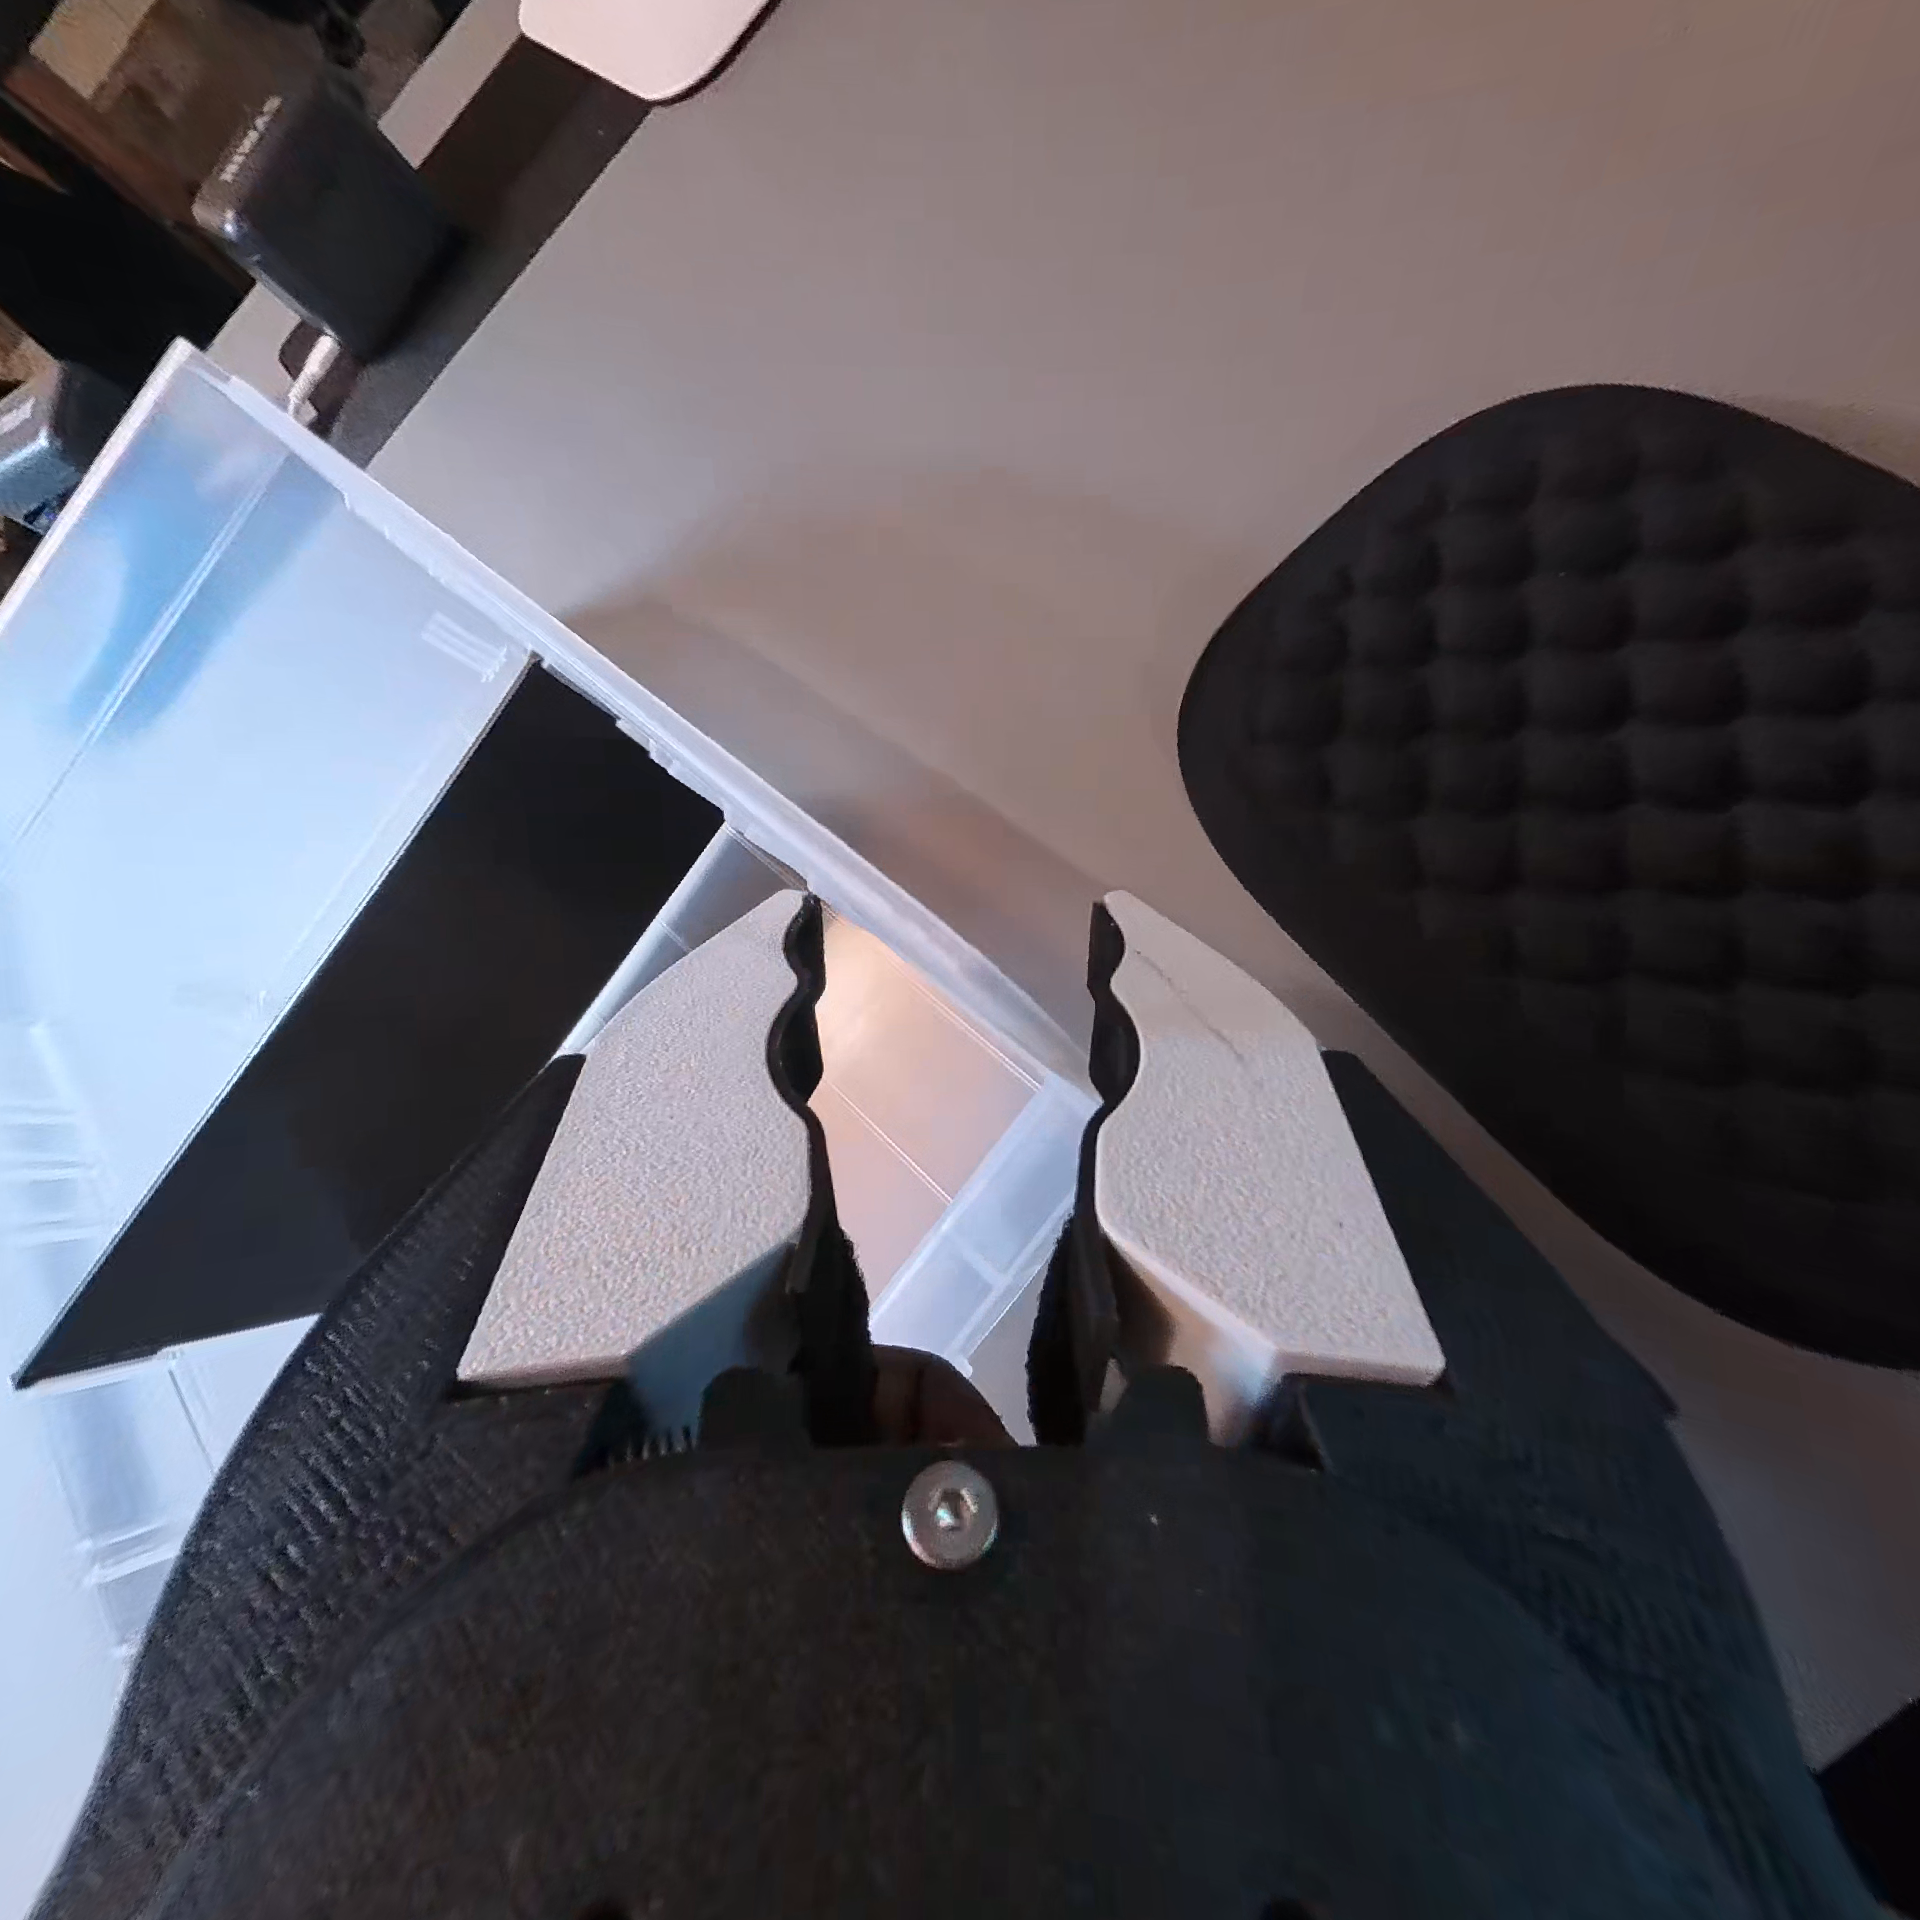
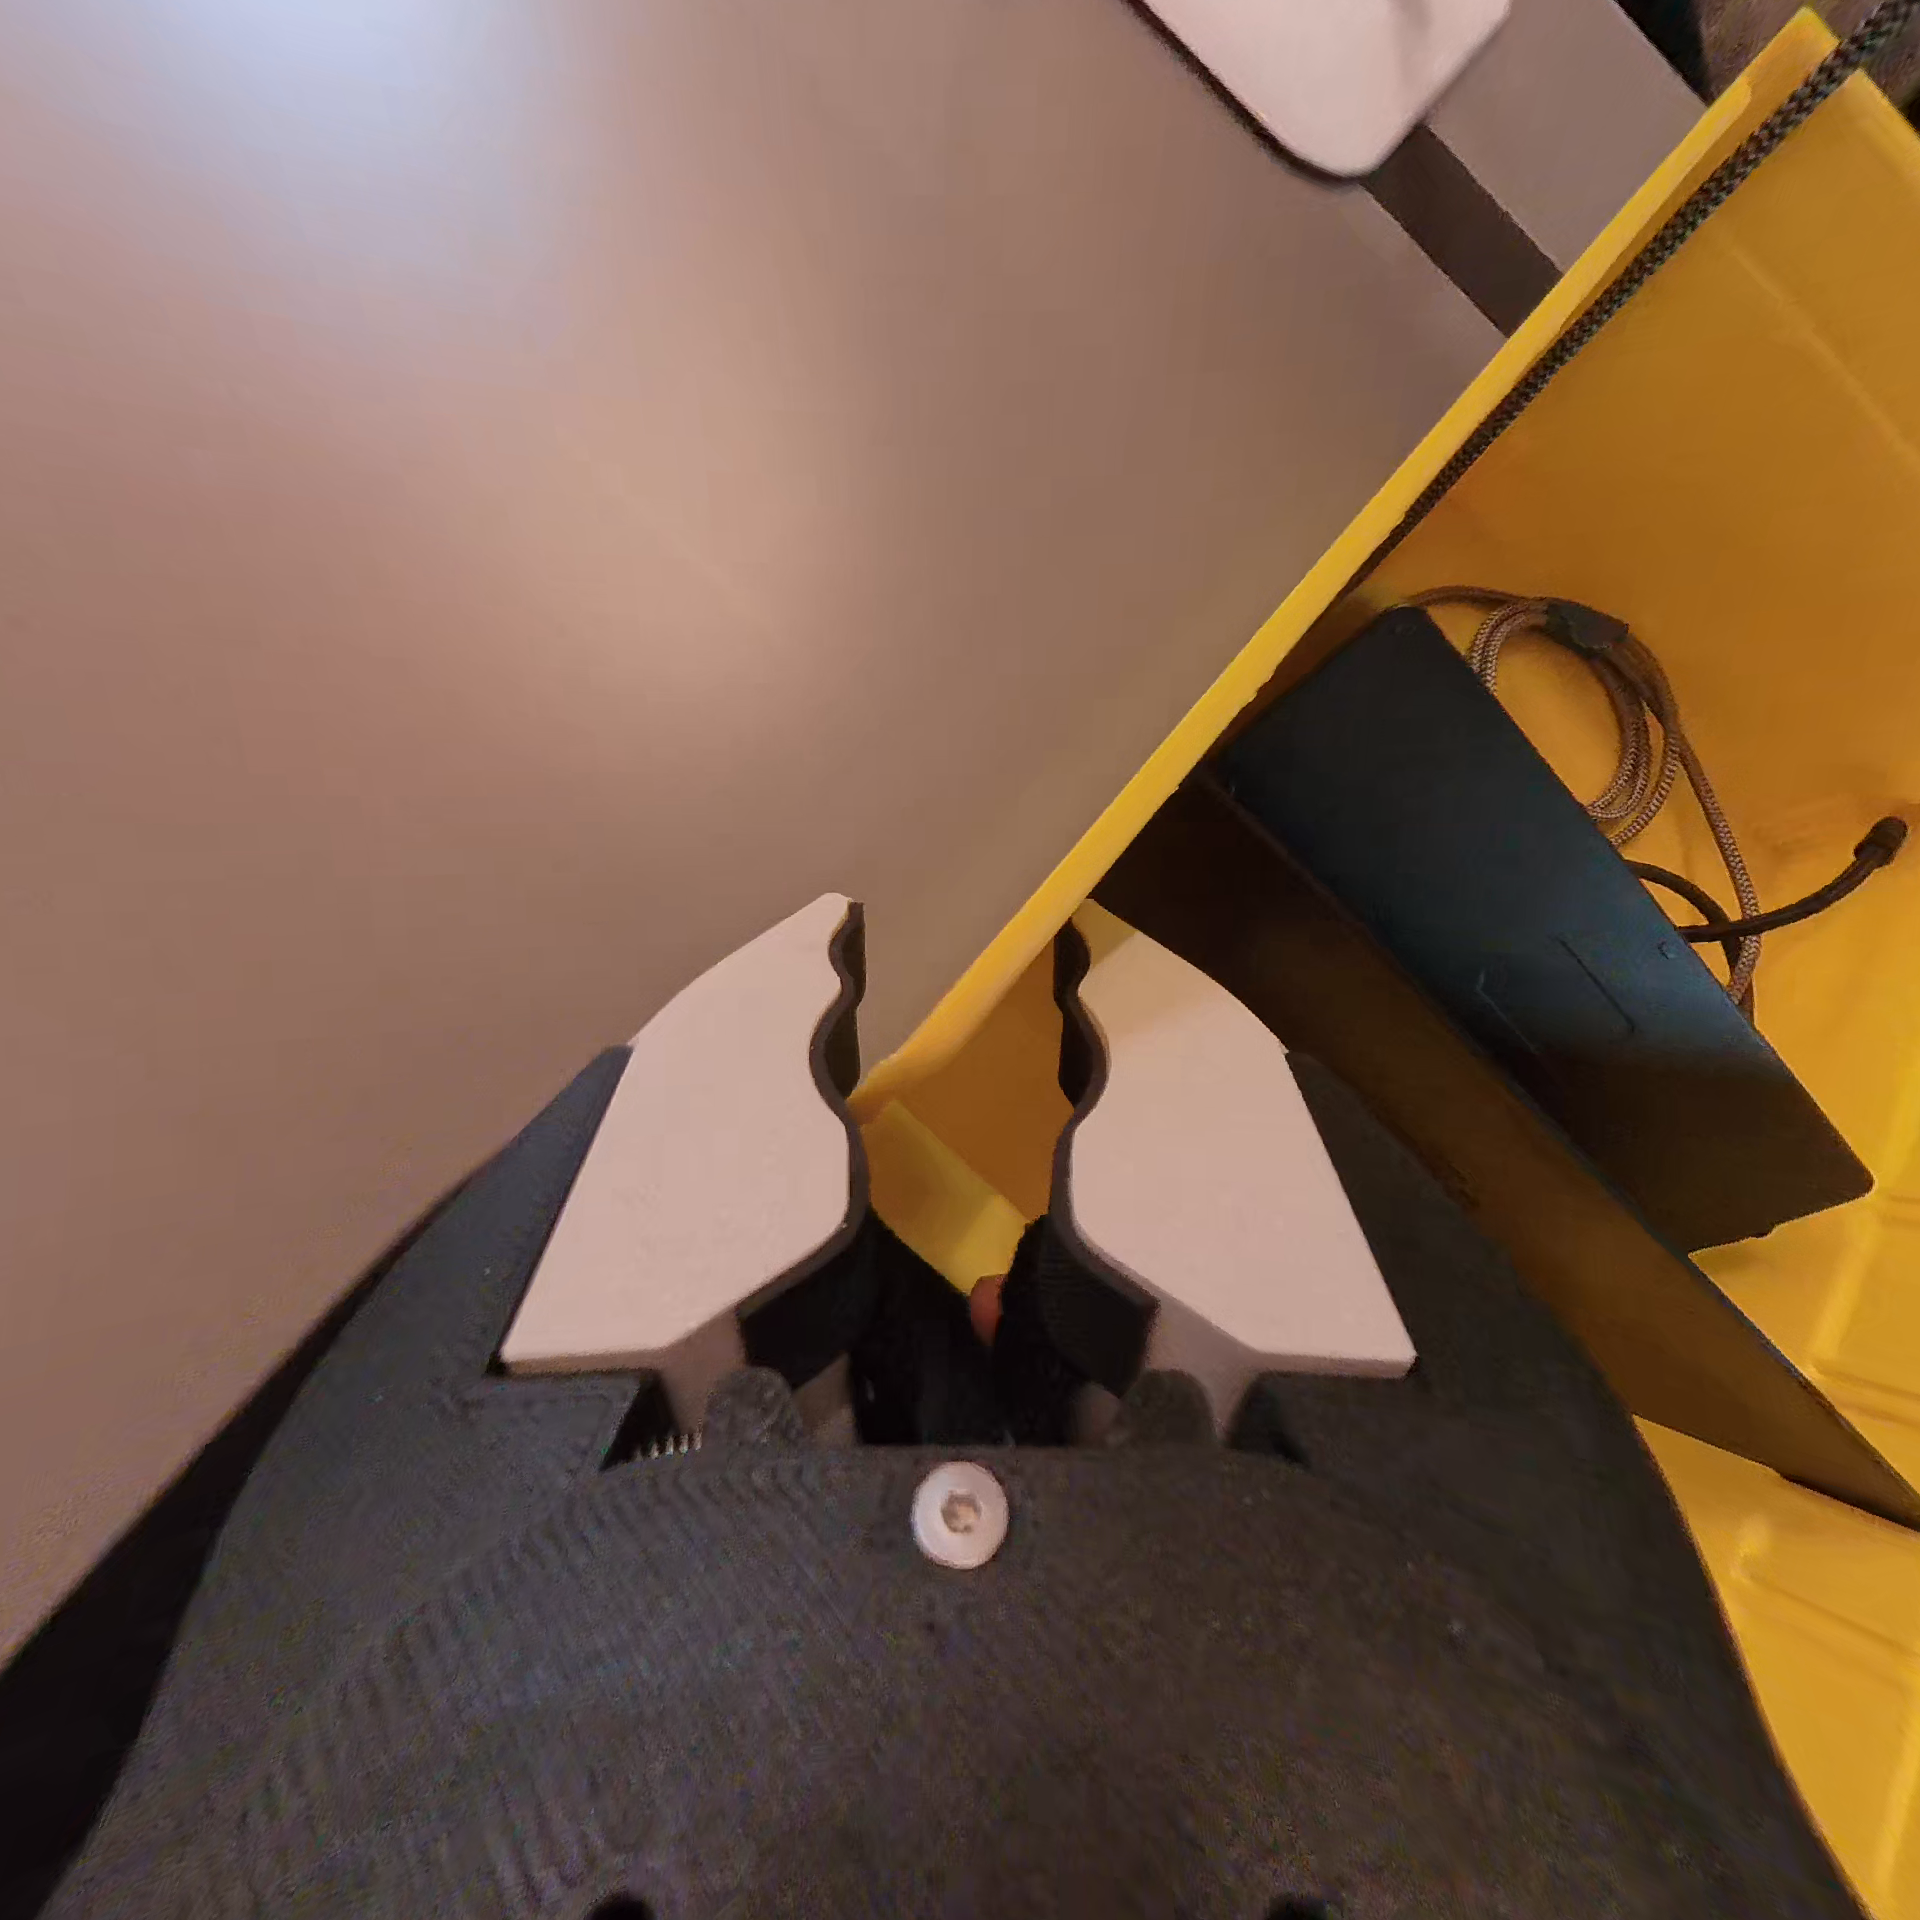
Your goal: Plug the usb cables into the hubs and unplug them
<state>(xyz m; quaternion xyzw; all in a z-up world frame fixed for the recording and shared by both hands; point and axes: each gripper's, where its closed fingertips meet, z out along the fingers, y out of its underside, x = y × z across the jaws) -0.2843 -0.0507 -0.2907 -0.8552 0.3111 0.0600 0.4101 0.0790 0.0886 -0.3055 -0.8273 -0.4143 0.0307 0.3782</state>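
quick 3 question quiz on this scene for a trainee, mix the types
1. True or false: the right tool straddles the rim of the yellow bin.
2. Multiple choice: beside the flat black device in the yellow bin lies A) a braided cable B) a mug C) scissors.
3. Fill in: the left tool is open over a ___ plastic bin.

Key: 1 true; 2 A; 3 clear

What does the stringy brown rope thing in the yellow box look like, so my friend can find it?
Find the yellow bin. Inside lies a flat black slab; behind it sits the coiled braided cable. It alone is brown, woven and looped.
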